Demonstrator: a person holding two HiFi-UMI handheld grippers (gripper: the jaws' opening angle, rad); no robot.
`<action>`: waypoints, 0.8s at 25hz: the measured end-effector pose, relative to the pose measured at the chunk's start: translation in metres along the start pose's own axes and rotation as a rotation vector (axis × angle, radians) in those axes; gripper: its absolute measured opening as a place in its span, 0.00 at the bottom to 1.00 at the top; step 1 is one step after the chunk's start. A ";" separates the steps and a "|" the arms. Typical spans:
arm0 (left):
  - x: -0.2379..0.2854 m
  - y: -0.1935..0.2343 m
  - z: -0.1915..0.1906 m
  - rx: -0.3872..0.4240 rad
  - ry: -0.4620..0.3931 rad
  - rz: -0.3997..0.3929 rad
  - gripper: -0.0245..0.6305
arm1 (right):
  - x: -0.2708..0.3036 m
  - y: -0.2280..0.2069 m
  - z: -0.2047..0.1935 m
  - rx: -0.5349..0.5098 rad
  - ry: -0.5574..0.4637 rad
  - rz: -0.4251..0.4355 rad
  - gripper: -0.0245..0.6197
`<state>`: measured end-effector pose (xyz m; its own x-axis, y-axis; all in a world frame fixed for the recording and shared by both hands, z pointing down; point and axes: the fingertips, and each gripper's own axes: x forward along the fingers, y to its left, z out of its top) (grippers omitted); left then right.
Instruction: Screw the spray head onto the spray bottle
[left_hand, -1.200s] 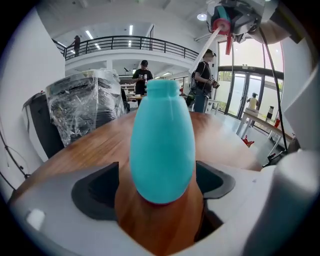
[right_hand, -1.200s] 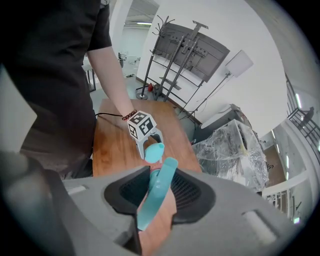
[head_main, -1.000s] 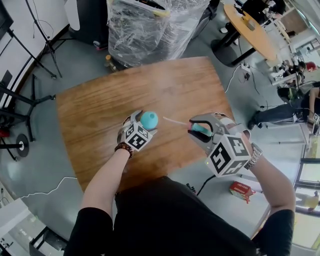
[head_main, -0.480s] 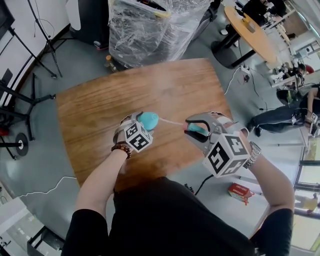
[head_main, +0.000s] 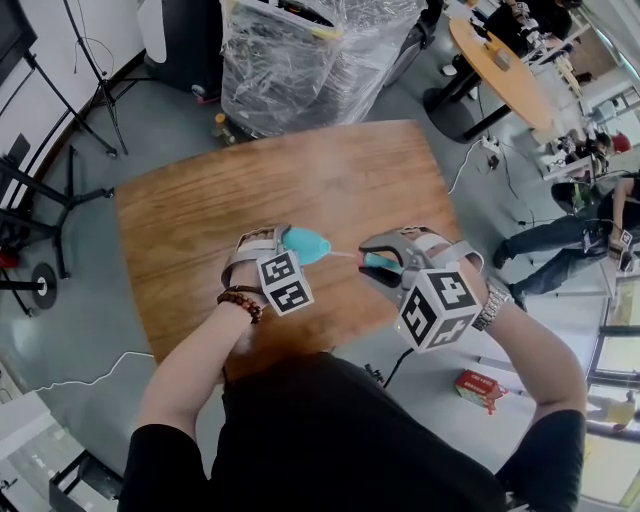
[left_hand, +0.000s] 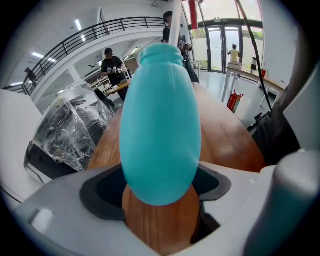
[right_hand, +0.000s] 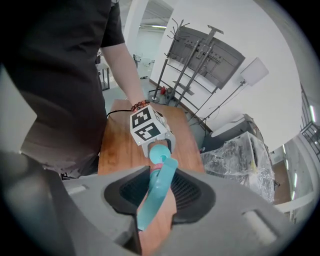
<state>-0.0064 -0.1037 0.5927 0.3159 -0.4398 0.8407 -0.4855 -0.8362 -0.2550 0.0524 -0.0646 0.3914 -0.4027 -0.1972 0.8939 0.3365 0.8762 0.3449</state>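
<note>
A teal egg-shaped spray bottle (head_main: 303, 243) (left_hand: 160, 125) is held above the wooden table (head_main: 200, 215). My left gripper (head_main: 290, 246) is shut on its body. The bottle lies tilted, with its open mouth (right_hand: 159, 153) towards the right. My right gripper (head_main: 378, 262) (right_hand: 159, 200) is shut on the teal spray head (head_main: 381, 262) (right_hand: 156, 192). The head's thin white dip tube (head_main: 345, 254) (left_hand: 174, 27) runs to the bottle's mouth. Its tip looks just inside the neck. The two grippers face each other a short gap apart.
A plastic-wrapped pallet load (head_main: 300, 55) stands beyond the table's far edge. Stands and tripod legs (head_main: 40, 190) are on the left. A round table (head_main: 500, 60) and seated people are at the far right. A red box (head_main: 480, 385) and a cable lie on the floor.
The left gripper has turned, tipping the bottle from upright to lying with its mouth towards the right. The grippers have drawn closer, and the dip tube now meets the bottle's mouth.
</note>
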 end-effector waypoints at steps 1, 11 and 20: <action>-0.004 -0.002 0.004 0.014 0.003 -0.008 0.69 | 0.002 0.003 0.000 -0.027 0.000 0.004 0.22; -0.037 -0.034 0.031 0.107 0.023 -0.139 0.69 | 0.012 0.027 0.006 -0.443 0.032 -0.001 0.22; -0.058 -0.047 0.035 0.198 0.035 -0.211 0.69 | 0.003 0.042 0.020 -0.815 -0.020 -0.048 0.22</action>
<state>0.0265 -0.0502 0.5396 0.3631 -0.2411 0.9000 -0.2422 -0.9572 -0.1587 0.0487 -0.0192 0.4027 -0.4447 -0.2122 0.8702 0.8290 0.2702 0.4896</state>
